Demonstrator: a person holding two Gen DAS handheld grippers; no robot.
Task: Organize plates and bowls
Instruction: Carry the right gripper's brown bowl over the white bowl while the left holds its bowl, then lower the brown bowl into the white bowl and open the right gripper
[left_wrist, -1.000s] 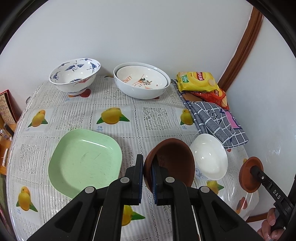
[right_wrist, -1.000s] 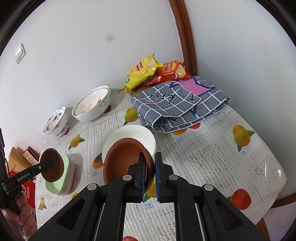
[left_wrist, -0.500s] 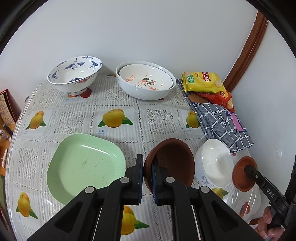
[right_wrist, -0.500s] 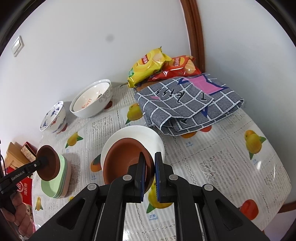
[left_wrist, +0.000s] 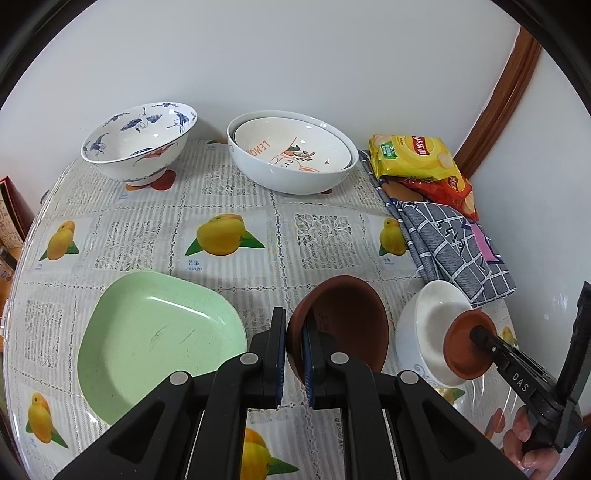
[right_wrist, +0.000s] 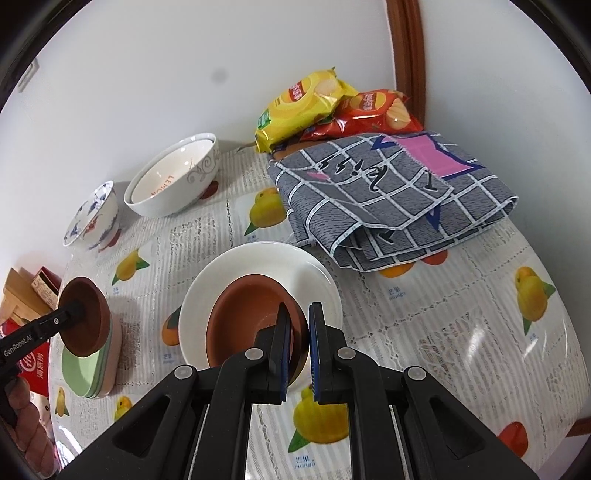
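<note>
My left gripper (left_wrist: 293, 350) is shut on the rim of a brown bowl (left_wrist: 347, 317), held beside a green square plate (left_wrist: 155, 339) that tops a small stack (right_wrist: 92, 369). My right gripper (right_wrist: 297, 343) is shut on the rim of a second brown bowl (right_wrist: 247, 314) and holds it inside a white bowl (right_wrist: 258, 258). That white bowl also shows in the left wrist view (left_wrist: 428, 317), with the second brown bowl (left_wrist: 465, 343) in it. A blue-patterned bowl (left_wrist: 140, 147) and two nested white bowls (left_wrist: 291, 155) stand at the back.
A folded grey checked cloth (right_wrist: 388, 192) and two snack bags (right_wrist: 325, 103) lie at the back right by the wall. The round table (right_wrist: 461, 332) has a fruit-print cover. Red and brown boxes (right_wrist: 26, 295) sit beyond its left edge.
My right gripper has carried its brown bowl from beside the white bowl into it. My left gripper has moved forward slightly with its brown bowl.
</note>
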